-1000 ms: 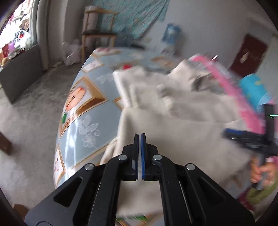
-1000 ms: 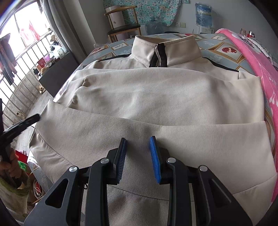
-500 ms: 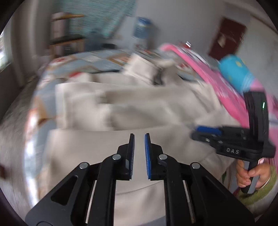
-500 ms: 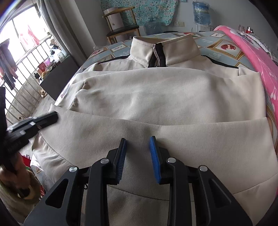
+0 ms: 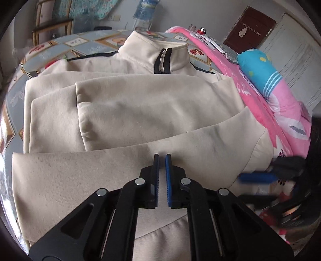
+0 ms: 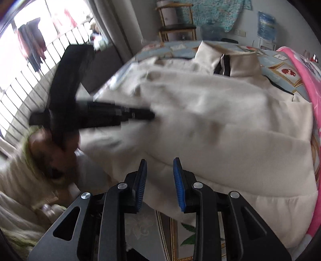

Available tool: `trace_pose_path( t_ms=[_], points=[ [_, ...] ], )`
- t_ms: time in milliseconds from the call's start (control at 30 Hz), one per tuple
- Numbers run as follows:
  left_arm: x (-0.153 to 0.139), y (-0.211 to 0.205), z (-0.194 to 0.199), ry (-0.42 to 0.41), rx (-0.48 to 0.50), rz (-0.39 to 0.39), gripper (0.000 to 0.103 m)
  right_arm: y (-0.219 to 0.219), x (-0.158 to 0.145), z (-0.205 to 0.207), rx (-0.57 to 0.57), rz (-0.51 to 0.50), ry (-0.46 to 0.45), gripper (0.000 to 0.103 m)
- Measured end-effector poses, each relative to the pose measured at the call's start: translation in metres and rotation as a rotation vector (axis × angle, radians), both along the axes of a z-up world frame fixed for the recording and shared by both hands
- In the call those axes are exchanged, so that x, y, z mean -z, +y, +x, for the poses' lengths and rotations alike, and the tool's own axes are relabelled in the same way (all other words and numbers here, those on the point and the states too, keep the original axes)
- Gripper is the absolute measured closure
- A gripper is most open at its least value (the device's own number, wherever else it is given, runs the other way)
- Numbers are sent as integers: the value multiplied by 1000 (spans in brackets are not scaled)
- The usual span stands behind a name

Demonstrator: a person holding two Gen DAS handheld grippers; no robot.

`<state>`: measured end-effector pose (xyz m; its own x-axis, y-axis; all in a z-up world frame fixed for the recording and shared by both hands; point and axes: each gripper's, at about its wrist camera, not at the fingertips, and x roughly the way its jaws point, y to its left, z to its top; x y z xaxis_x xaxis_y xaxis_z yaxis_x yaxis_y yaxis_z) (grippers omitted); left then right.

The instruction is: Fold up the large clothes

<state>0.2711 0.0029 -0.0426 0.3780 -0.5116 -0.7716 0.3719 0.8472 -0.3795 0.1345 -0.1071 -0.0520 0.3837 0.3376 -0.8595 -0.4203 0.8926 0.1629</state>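
A cream zip-collar jacket (image 5: 152,108) lies flat on the bed with its sleeves folded across the chest and its collar (image 5: 156,58) at the far end. My left gripper (image 5: 162,158) hovers over the near sleeve; its jaws are closing to a narrow slit with nothing between them. In the right wrist view it shows as a blurred black shape (image 6: 140,115) held by a hand (image 6: 56,148) over the jacket's left side. My right gripper (image 6: 160,176) stands open above the jacket's near hem (image 6: 200,180), its jaws empty. Its blue finger (image 5: 254,177) shows blurred at the jacket's right.
A pink quilt (image 5: 260,96) and a blue pillow (image 5: 258,68) lie along the bed's right side. The patterned sheet (image 5: 80,42) shows around the jacket. A wooden chair (image 5: 52,22) and a water bottle (image 5: 146,8) stand behind the bed, a barred window (image 6: 26,80) at left.
The left gripper swung right, from the bed's left edge to over the jacket's middle; its jaws parted slightly. The right gripper shifted left toward the near hem, and the left gripper came into its view.
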Motion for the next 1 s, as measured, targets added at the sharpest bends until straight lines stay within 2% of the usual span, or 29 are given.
trace_pose_path(
  t_ms=[67,100,167,300,433,533,633,700,833,900,1000],
  points=[
    [1,-1,6,19,10,-5,97,-6,7,5,26,23,15,79],
    [1,0,8,31,17,-9,97,-6,7,6,32,18,25,83],
    [2,-1,14,51,26,-12,98,-2,-2,4,30,-11,6,84],
    [3,-1,19,77,53,-9,98,33,-21,-16,-122,20,-46,84],
    [3,-2,21,87,59,-10,99,48,18,-14,-153,-58,-8,85],
    [3,-2,23,92,65,-12,99,47,9,-12,-145,-48,-2,87],
    [3,-2,26,104,76,-14,99,59,-12,-16,-191,8,-56,88],
    [4,-2,27,111,79,-19,99,70,-13,-15,-223,74,-51,88],
    [5,0,28,123,71,-33,99,92,25,-1,-237,104,10,88],
    [5,1,28,125,64,-38,99,88,23,3,-226,121,41,89],
    [5,2,27,126,58,-45,99,66,1,-5,-173,143,20,89]
  ],
)
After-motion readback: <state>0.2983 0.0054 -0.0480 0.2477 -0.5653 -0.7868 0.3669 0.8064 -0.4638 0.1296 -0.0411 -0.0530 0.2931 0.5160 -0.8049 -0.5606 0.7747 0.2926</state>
